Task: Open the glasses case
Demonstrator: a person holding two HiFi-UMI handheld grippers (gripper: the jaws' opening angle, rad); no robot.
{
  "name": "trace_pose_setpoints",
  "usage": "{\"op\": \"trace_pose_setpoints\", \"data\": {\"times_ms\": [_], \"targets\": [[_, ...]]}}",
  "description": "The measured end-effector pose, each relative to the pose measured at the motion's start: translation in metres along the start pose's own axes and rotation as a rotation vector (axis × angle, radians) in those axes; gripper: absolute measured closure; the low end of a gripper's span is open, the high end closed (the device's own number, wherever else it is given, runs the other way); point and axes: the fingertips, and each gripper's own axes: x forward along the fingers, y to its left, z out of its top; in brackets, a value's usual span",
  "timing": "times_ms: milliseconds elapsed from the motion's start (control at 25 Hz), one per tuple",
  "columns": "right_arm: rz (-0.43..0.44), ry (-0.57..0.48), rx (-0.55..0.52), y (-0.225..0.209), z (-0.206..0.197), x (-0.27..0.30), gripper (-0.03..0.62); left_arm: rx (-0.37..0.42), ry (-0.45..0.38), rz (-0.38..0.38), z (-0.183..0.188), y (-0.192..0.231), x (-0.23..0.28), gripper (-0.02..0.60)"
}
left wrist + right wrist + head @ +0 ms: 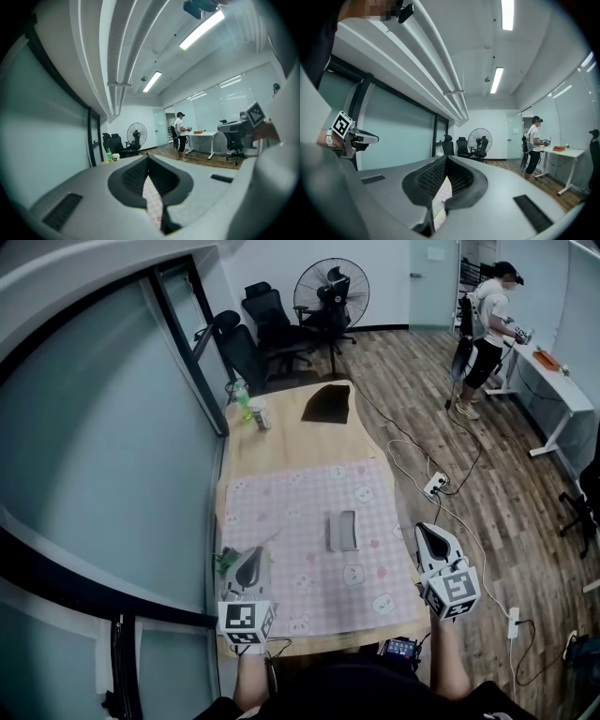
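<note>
A grey glasses case (342,530) lies closed in the middle of the pink checked cloth (300,502) on the table. My left gripper (253,557) hovers over the cloth's near left corner, well short of the case, its jaws together and nothing between them. My right gripper (427,532) hangs at the table's right edge, to the right of the case and apart from it, also shut and empty. In the left gripper view the left gripper (147,158) has its tips meeting. The right gripper (445,158) looks the same in its own view. The case is hidden in both gripper views.
On the bare wood beyond the cloth stand a green bottle (242,399) and a small cup (260,415), with a black item (328,404) beside them. A small green thing (225,562) lies by the left gripper. Chairs, a fan (331,292), floor cables, a power strip (436,486) and a person (487,334) are further off.
</note>
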Motion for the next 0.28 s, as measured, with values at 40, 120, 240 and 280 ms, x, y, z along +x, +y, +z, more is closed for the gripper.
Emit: {"op": "trace_pose_setpoints", "data": {"times_ms": [40,120,240,280], "targets": [[-0.001,-0.001,0.001,-0.0007,0.0008,-0.0001,0.577,-0.002,0.002,-0.002,-0.0002,-0.0005,0.0005,0.584],[-0.001,-0.003,0.0,-0.0009,0.0022,0.0,0.577,-0.001,0.003,-0.004,-0.0002,-0.0012,0.0002,0.584],[-0.001,-0.005,-0.005,-0.0001,0.0035,0.0008,0.577,-0.002,0.002,-0.006,-0.0009,-0.0011,-0.0005,0.584],[0.0,-0.006,-0.008,0.0001,0.004,0.0012,0.577,-0.003,0.002,-0.006,-0.0012,-0.001,-0.0006,0.584]]}}
